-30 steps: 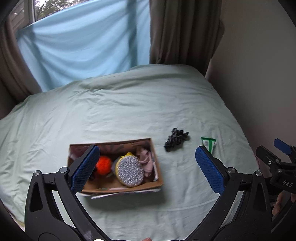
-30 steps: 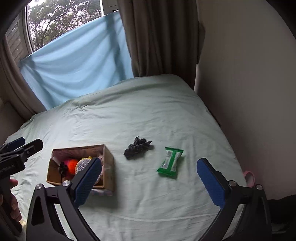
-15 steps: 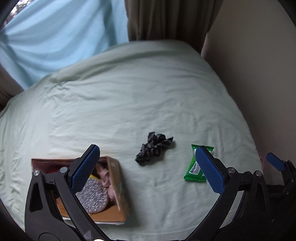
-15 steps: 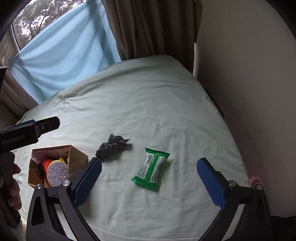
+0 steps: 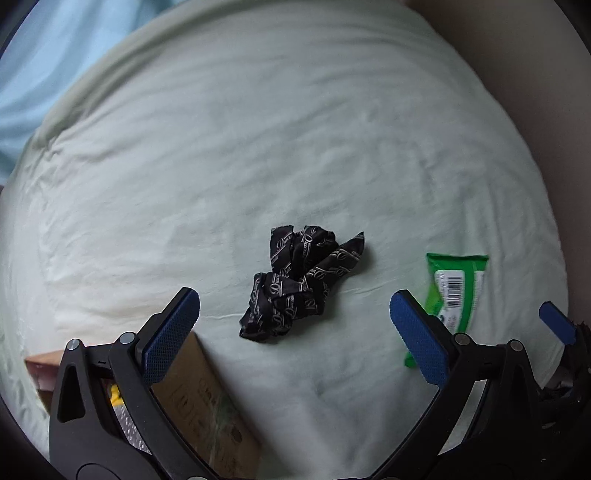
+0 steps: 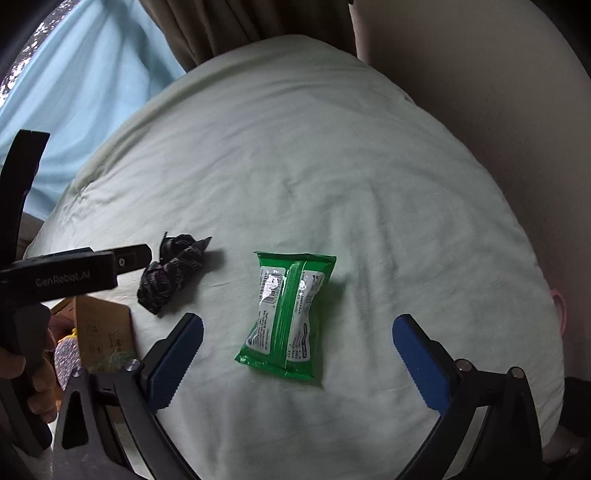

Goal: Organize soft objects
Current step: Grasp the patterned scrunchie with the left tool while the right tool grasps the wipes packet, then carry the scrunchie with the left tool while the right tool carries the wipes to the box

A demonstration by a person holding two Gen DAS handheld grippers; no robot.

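Observation:
A crumpled black patterned cloth [image 5: 301, 284] lies on the pale green bed sheet [image 5: 258, 147], just ahead of my open, empty left gripper [image 5: 294, 325]. It also shows in the right wrist view [image 6: 171, 273]. A green wipes pack [image 6: 288, 314] lies flat on the sheet, between and just ahead of the open fingers of my empty right gripper [image 6: 297, 349]. The pack also shows in the left wrist view [image 5: 454, 295]. A cardboard box [image 5: 199, 402] with soft items inside sits at the lower left, partly hidden by my left gripper.
A beige wall [image 6: 480, 92] runs along the bed's right edge. Brown curtains [image 6: 240, 22] and a light blue drape [image 6: 74, 92] hang behind the bed. A pink object [image 6: 559, 306] peeks out at the bed's right edge.
Both grippers have moved forward and down toward the bed. The black cloth now lies between my left fingers' line, and the green pack sits centred before my right gripper. The box slid to the lower left.

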